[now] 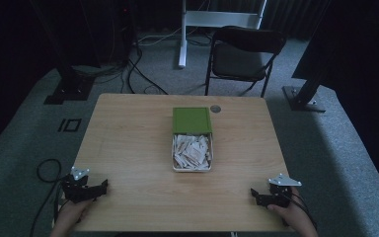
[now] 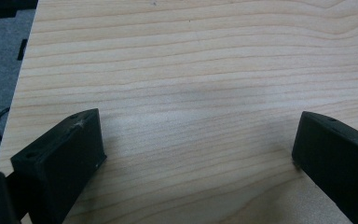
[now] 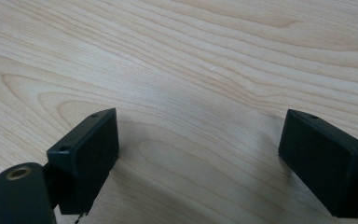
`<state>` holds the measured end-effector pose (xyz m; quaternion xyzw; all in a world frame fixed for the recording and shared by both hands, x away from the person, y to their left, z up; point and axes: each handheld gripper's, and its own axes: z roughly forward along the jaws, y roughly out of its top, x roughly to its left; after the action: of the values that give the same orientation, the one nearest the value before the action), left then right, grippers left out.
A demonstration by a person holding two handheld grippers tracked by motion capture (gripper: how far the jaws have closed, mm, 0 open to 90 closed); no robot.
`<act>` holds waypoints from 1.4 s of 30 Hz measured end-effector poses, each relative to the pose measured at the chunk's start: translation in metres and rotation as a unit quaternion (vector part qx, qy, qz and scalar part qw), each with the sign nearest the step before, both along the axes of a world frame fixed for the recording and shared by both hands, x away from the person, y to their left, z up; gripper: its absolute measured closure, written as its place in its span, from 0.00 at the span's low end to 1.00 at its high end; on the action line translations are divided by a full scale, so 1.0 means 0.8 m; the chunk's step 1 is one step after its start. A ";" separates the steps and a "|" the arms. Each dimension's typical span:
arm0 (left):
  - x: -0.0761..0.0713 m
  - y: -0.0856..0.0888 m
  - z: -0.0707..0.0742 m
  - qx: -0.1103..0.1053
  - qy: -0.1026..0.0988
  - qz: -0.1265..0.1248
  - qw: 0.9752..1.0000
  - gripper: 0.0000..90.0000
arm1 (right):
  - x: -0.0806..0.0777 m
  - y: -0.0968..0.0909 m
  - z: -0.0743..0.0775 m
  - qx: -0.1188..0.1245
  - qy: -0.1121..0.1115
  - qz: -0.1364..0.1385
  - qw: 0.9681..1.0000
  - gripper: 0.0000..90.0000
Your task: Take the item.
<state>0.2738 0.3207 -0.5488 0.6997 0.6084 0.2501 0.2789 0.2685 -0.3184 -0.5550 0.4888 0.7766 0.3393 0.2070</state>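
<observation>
Green-lidded white tin (image 1: 192,143) of paper packets (image 1: 192,151) lies ahead, midway between both grippers, long axis running away from them; left gripper (image 1: 101,188) and right gripper (image 1: 254,195) rest spread wide, empty, equally near.

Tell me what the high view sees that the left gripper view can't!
High view: a white box of paper packets with its green lid slid back, a black chair behind the table, and both the left gripper and right gripper. Left gripper view: close-up wood grain between that gripper's two black jaws, spread wide. Both: the wooden table and grey carpet.
</observation>
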 end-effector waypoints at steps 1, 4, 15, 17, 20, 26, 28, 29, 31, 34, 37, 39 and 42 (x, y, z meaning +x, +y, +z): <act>0.000 0.000 0.000 0.001 0.000 -0.001 1.000 0.03 | 0.000 0.000 0.000 0.000 0.000 0.000 1.000 0.13; 0.000 0.000 0.000 0.000 0.000 -0.001 1.000 0.03 | 0.000 0.000 0.000 0.000 0.000 0.000 1.000 0.13; 0.000 -0.001 0.000 0.000 0.000 0.002 1.000 0.03 | 0.000 0.000 0.000 0.000 0.000 0.000 1.000 0.13; 0.000 0.000 0.000 0.000 0.000 0.002 1.000 0.03 | 0.000 0.000 0.000 0.000 0.000 0.001 1.000 0.13; 0.000 0.000 0.000 0.000 0.000 0.002 1.000 0.03 | 0.001 -0.001 0.000 0.001 -0.001 0.005 1.000 0.13; 0.000 0.000 0.000 0.000 0.000 0.002 1.000 0.03 | 0.001 0.000 0.000 0.000 -0.001 0.002 1.000 0.13; 0.000 0.000 0.000 0.000 0.000 0.002 1.000 0.03 | 0.002 0.002 0.001 -0.001 0.001 -0.005 1.000 0.13; 0.000 0.000 0.000 0.000 0.000 0.002 1.000 0.03 | 0.003 0.003 0.000 0.000 0.000 -0.005 1.000 0.13; 0.000 -0.001 0.000 0.000 0.000 0.003 1.000 0.03 | 0.003 0.003 0.000 -0.001 0.000 -0.004 1.000 0.13; 0.000 0.000 0.000 0.000 0.000 0.002 1.000 0.03 | 0.004 0.006 0.002 -0.003 0.004 -0.003 1.000 0.15; 0.000 0.000 0.000 0.000 0.000 0.002 1.000 0.03 | 0.006 0.008 0.004 -0.006 0.007 -0.006 1.000 0.15; 0.000 0.000 0.000 0.000 0.000 0.002 1.000 0.03 | 0.008 0.009 0.006 -0.008 0.007 -0.006 1.000 0.15; 0.000 0.000 0.000 0.000 0.000 0.002 1.000 0.03 | 0.010 0.012 0.011 -0.003 0.006 -0.008 1.000 0.15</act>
<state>0.2740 0.3203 -0.5488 0.6986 0.6098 0.2507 0.2779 0.2763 -0.3088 -0.5463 0.4966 0.7746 0.3329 0.2066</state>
